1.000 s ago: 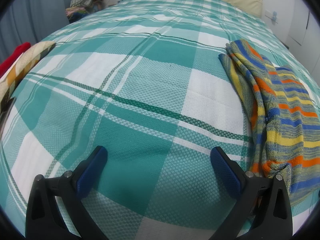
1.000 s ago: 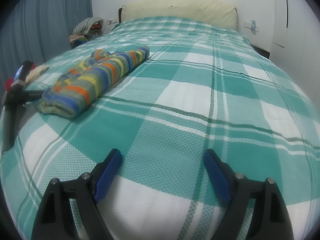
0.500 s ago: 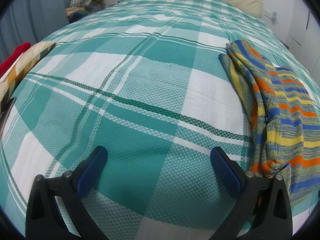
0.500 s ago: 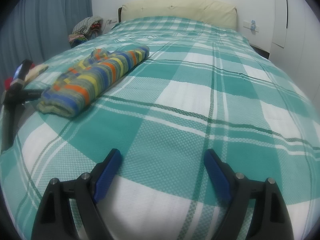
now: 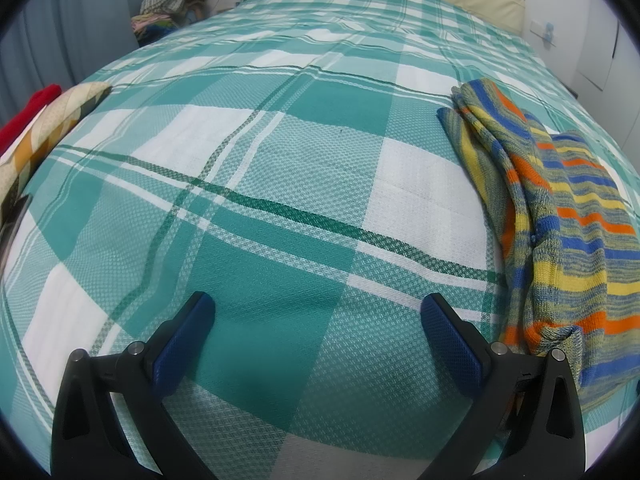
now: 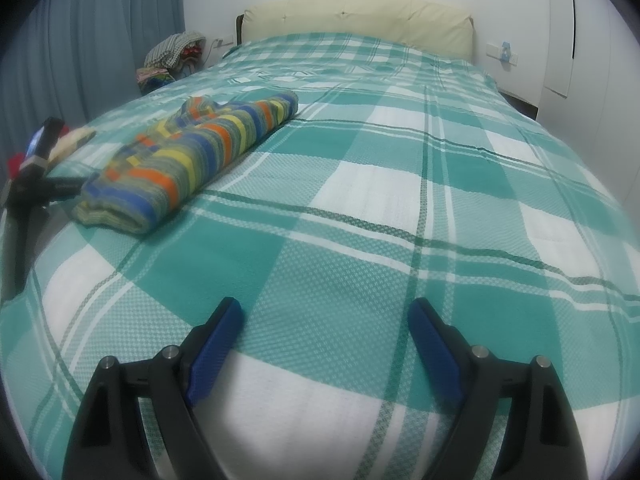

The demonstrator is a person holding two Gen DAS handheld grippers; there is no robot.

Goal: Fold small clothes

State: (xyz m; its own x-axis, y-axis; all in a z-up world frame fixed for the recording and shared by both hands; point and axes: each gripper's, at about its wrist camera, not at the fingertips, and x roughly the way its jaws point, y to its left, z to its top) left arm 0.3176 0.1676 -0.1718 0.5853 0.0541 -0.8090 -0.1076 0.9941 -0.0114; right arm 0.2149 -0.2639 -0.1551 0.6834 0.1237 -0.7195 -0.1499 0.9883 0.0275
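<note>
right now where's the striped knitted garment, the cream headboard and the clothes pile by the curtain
striped knitted garment (image 6: pixel 192 160), right wrist view, middle of folded top
cream headboard (image 6: pixel 356 16), right wrist view, padded front
clothes pile (image 6: pixel 172 56), right wrist view, checked top cloth

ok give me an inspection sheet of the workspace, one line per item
surface: bed with a teal and white plaid cover, smooth, mostly bare
job's things: striped knit garment lying folded on the cover, between the two grippers, touched by neither
clutter: red cloth and a patterned cloth at the bed's edge; pile of clothes beside the bed near the curtain
grippers: left gripper open, nothing between the fingers; right gripper open, nothing between the fingers
cables: thin cord hanging from a wall socket beside the headboard
surroundings: cream headboard, blue-grey curtain, white wall and cupboard doors
</note>
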